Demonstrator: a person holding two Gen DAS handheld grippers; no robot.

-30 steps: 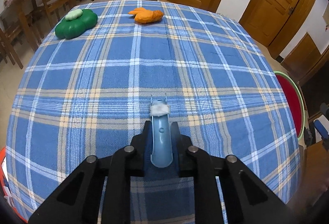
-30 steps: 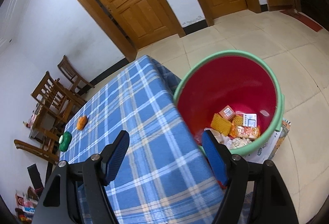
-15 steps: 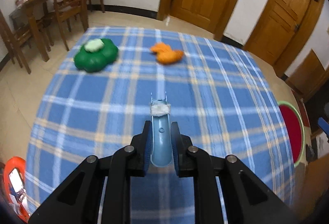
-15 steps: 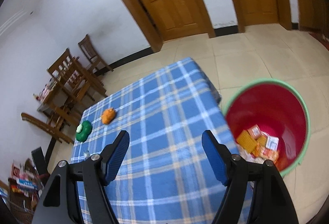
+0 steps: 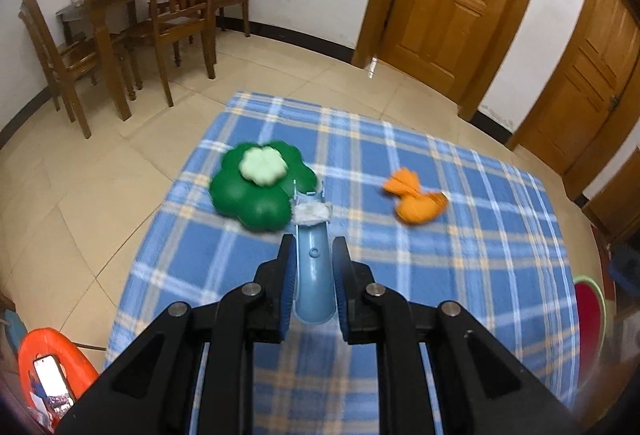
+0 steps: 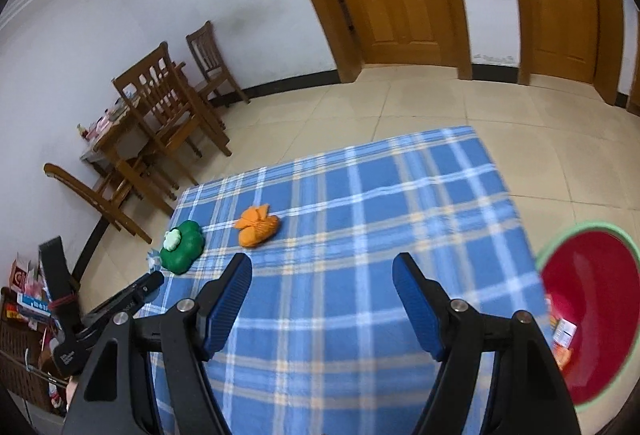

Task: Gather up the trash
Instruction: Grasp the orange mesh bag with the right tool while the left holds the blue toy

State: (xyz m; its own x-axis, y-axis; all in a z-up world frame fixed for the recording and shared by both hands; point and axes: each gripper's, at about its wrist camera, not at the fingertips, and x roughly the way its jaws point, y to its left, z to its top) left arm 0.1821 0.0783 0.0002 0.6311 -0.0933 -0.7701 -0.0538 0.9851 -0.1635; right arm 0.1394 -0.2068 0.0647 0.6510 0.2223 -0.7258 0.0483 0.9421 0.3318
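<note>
Left wrist view: left tongs are clamping a blue tool; right tongs are gaping empty, best aiming squarely over the orange trash.

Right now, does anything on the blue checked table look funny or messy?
Not really. The green clover-shaped thing and the orange crumpled thing just lie on the tablecloth. One oddity: the left gripper is shut on a blue tool with white fluff at its tip.

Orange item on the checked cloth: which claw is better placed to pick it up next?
Right. The right claw stands open and empty, facing the orange item. The left claw is shut on a blue tool.
</note>
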